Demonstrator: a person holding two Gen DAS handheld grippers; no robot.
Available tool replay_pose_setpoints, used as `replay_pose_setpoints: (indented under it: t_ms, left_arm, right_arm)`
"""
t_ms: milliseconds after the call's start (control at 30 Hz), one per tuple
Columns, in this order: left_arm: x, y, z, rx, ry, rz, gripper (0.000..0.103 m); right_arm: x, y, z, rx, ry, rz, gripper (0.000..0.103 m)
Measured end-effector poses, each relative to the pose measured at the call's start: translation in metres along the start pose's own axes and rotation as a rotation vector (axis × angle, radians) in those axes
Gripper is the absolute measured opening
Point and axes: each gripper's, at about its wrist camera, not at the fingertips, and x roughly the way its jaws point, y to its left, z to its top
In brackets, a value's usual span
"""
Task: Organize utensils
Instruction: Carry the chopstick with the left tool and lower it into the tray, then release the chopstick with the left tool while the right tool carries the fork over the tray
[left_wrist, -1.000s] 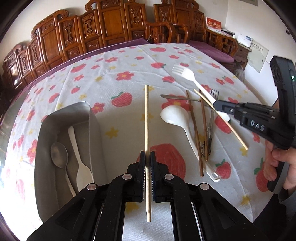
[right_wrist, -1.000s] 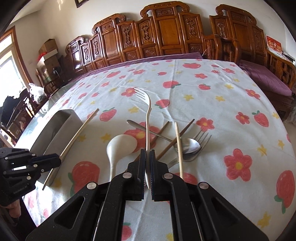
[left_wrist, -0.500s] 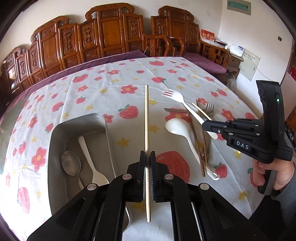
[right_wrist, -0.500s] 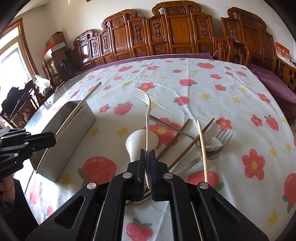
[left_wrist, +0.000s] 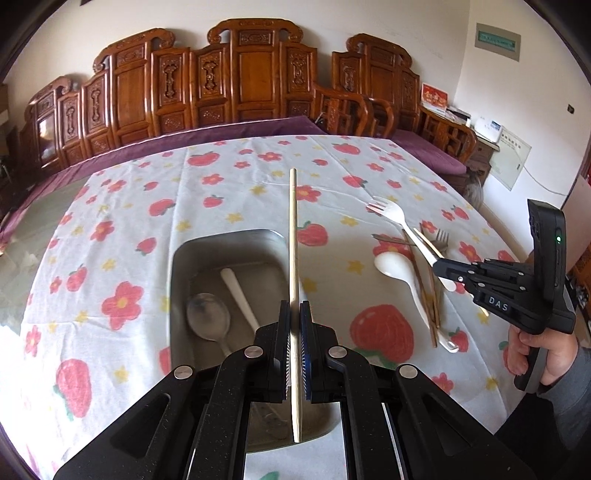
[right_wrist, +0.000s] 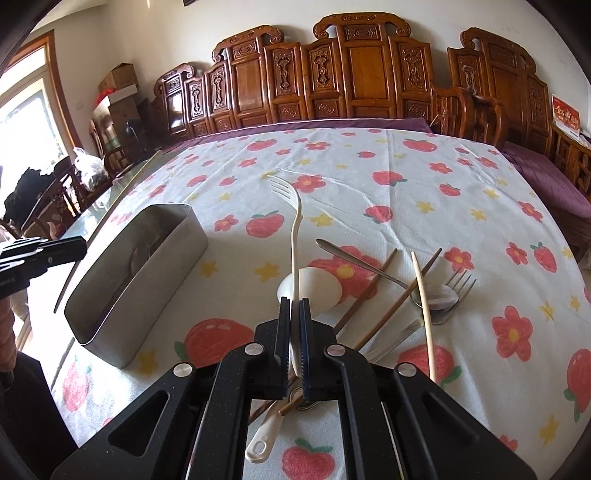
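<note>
Currently my left tool (left_wrist: 294, 343) is clamped on a pale chopstick (left_wrist: 293, 258), held above the steel bin (left_wrist: 177, 258) where two spoons lie. My right tool (right_wrist: 294, 332) grips the white plastic fork (right_wrist: 295, 229) over the worktop (right_wrist: 369, 177). I judge best practice: align the chopstick with the bin's long side, lower, then release.

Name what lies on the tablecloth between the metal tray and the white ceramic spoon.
Nothing: in the right wrist view only bare tablecloth separates the metal tray from the white ceramic spoon.
</note>
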Motion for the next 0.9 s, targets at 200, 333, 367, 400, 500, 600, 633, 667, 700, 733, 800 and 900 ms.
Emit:
replay_pose_setpoints:
  t_ms: [200,333,367,400,500,600,633,667,700,733,800,900]
  left_arm:
    - [0.003,0.016,-0.009,-0.028,0.026,0.028,0.004]
    - [0.020,0.027,-0.019,-0.044,0.076,0.066,0.004]
    - [0.025,0.029,-0.021,-0.047,0.090,0.072,0.004]
    - [0.027,0.030,-0.023,-0.048,0.101,0.077,0.004]
    - [0.035,0.033,-0.026,-0.049,0.127,0.083,0.004]
    - [0.039,0.032,-0.029,-0.047,0.140,0.085,0.004]
    - [0.041,0.033,-0.029,-0.049,0.145,0.084,0.004]
    - [0.042,0.033,-0.029,-0.052,0.149,0.082,0.004]
    - [0.043,0.034,-0.030,-0.057,0.150,0.078,0.004]
    - [0.044,0.034,-0.030,-0.061,0.151,0.077,0.005]
    - [0.046,0.036,-0.031,-0.072,0.155,0.079,0.005]
    - [0.045,0.037,-0.030,-0.074,0.153,0.077,0.012]
  right_arm:
    - [-0.002,0.002,0.000,-0.001,-0.008,0.001,0.006]
    - [-0.003,0.003,0.000,-0.004,-0.009,0.001,0.006]
    - [-0.003,0.003,0.000,-0.004,-0.010,0.001,0.006]
    - [-0.003,0.003,0.000,-0.005,-0.011,0.002,0.006]
    - [-0.002,0.005,-0.001,-0.007,-0.008,0.005,0.006]
    - [-0.002,0.007,-0.001,-0.010,-0.005,0.008,0.006]
    - [-0.002,0.008,-0.001,-0.010,-0.004,0.011,0.006]
    - [-0.002,0.008,0.000,-0.005,-0.003,0.017,0.006]
    - [-0.003,0.009,0.000,0.000,-0.005,0.023,0.006]
    - [-0.004,0.010,0.001,0.004,-0.007,0.029,0.006]
    - [-0.006,0.013,0.001,0.005,-0.010,0.037,0.006]
    - [-0.009,0.020,0.002,-0.002,-0.014,0.048,0.006]
